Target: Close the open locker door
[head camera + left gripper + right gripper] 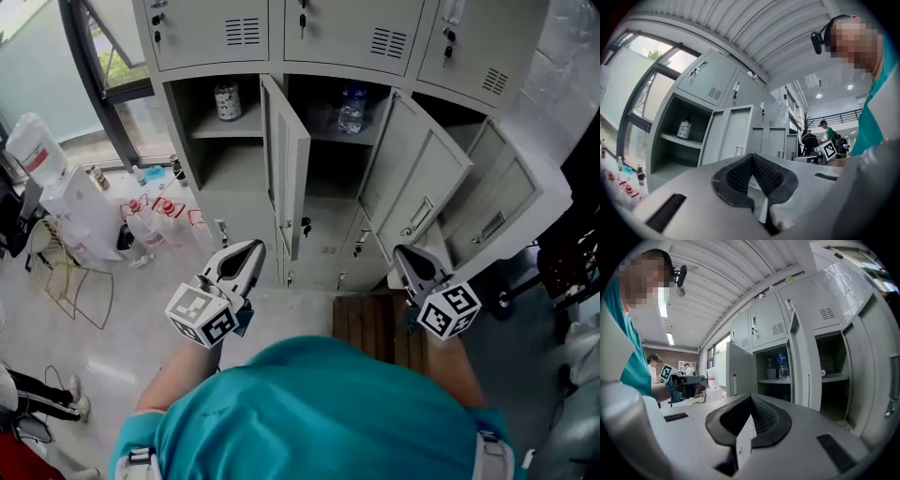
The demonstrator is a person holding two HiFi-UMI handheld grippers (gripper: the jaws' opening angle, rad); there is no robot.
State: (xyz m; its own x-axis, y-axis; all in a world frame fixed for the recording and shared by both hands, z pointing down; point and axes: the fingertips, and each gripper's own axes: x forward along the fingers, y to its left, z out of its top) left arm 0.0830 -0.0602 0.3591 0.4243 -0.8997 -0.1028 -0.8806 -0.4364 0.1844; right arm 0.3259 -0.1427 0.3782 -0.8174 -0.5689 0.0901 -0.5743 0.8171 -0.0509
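Open locker door (289,159): stood upright at upper centre, just above-right of left gripper (251,249), the nearer; jaws closed, empty.

Locker area: grey steel lockers (342,33)

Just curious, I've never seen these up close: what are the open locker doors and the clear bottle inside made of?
Open locker doors: probably painted sheet metal, matte pale grey; thin panels with folded edges. Bottle: likely clear plastic; see-through, with a bluish tint.
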